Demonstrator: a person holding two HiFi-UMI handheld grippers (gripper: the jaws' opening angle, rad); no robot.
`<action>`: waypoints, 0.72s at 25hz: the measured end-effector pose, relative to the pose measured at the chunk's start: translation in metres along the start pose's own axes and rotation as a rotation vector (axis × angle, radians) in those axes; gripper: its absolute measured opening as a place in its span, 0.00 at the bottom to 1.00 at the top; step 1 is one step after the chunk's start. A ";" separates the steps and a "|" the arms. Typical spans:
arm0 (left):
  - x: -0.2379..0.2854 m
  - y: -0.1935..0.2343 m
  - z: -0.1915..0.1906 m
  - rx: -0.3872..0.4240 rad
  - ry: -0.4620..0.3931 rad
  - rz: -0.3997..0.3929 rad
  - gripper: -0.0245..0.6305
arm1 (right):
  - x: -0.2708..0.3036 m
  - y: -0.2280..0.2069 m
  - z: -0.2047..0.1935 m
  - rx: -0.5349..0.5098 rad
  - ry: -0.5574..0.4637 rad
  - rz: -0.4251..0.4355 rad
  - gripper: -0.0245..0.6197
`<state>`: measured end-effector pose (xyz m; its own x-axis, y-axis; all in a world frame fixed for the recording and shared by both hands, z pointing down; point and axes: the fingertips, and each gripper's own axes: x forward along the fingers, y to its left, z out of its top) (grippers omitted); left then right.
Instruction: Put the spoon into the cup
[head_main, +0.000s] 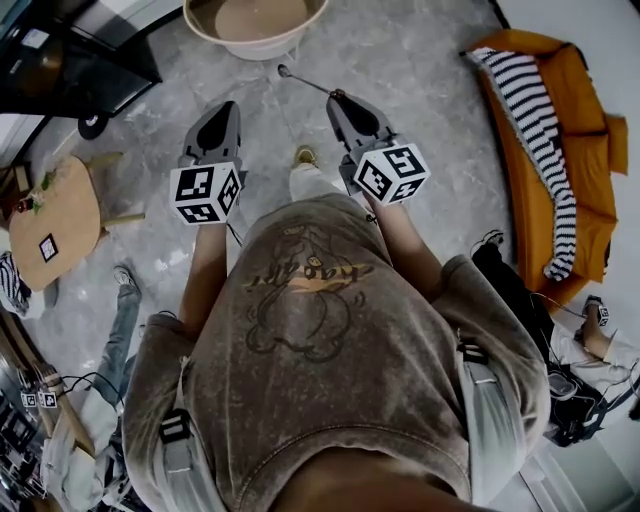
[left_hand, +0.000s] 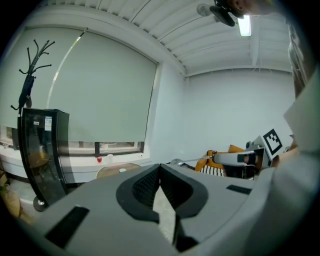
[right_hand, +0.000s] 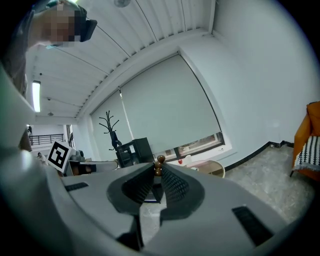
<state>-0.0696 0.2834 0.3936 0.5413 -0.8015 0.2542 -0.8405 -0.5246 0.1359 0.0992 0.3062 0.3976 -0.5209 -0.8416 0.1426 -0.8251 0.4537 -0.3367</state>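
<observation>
A thin metal spoon (head_main: 300, 80) sticks out forward from my right gripper (head_main: 338, 97), which is shut on its handle; the bowl points toward a round table (head_main: 255, 40). The left gripper view shows the spoon (left_hand: 192, 162) from the side, held level. In the right gripper view only a small brownish end (right_hand: 159, 161) shows between the pads of the right gripper (right_hand: 159, 169). My left gripper (head_main: 222, 108) is beside it, jaws together, with nothing between them (left_hand: 160, 167). No cup is in any view.
An orange sofa (head_main: 575, 120) with a striped blanket stands at the right. A small wooden table (head_main: 55, 220) and a black cabinet (head_main: 70, 70) are at the left. A coat rack (left_hand: 30, 75) stands by the window. Another person's leg (head_main: 120, 330) is at lower left.
</observation>
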 end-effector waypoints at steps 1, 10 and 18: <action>0.004 0.003 0.002 0.001 -0.002 0.001 0.07 | 0.005 -0.002 0.002 -0.001 0.000 0.004 0.13; 0.057 0.017 0.019 -0.009 -0.010 0.023 0.07 | 0.047 -0.042 0.022 -0.013 0.019 0.032 0.13; 0.102 0.032 0.032 -0.031 -0.015 0.071 0.07 | 0.088 -0.081 0.036 -0.008 0.038 0.072 0.13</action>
<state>-0.0407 0.1756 0.3932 0.4808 -0.8406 0.2495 -0.8768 -0.4577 0.1475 0.1279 0.1853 0.4040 -0.5868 -0.7950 0.1536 -0.7868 0.5149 -0.3403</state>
